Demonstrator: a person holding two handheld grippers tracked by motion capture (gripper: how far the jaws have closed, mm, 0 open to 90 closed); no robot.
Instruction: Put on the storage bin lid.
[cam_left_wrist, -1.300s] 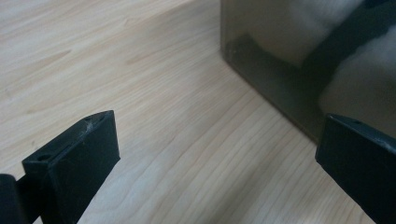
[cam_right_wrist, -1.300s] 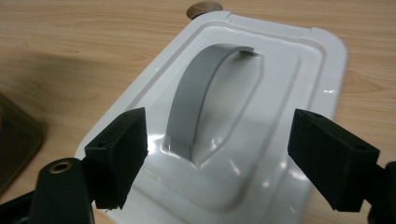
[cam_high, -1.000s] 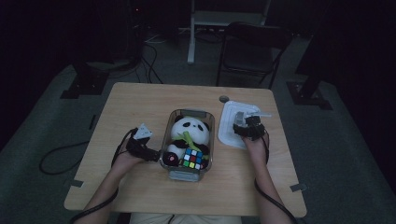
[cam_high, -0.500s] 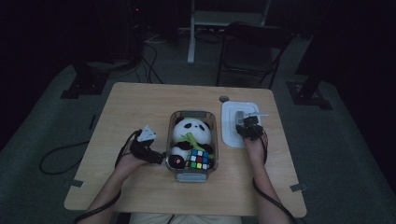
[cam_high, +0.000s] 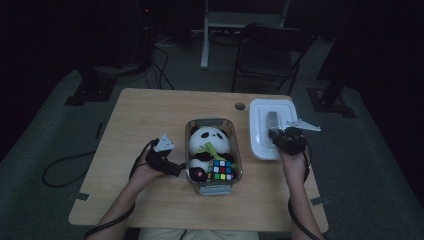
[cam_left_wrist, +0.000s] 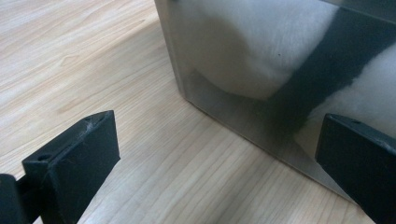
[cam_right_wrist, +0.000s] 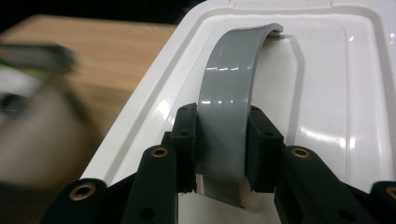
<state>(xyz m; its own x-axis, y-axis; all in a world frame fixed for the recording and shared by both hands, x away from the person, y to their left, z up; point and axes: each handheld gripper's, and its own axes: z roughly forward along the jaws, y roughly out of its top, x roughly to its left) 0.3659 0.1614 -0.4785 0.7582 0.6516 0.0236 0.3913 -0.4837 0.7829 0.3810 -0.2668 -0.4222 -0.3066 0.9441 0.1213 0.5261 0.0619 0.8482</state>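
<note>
Now the right gripper (cam_right_wrist: 222, 154) is closed on the grey handle (cam_right_wrist: 229, 93) of the white lid (cam_high: 260, 127), which lies flat on the worktop (cam_high: 150, 115). The left gripper (cam_high: 172, 167) is wide open, its jaws just beside the wall of the clear bin (cam_left_wrist: 224, 93). The bin stands between both grippers, with a panda (cam_high: 210, 140) and a cube (cam_high: 221, 170) inside. I judge the step is taking the lid; next it must be lifted and carried toward the left gripper, over the bin.

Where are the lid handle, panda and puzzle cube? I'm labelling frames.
grey lid handle (cam_right_wrist: 227, 88): right gripper view, middle of its arch.
panda plush (cam_high: 210, 138): high view, its white face.
puzzle cube (cam_high: 221, 169): high view, its top face.
</note>
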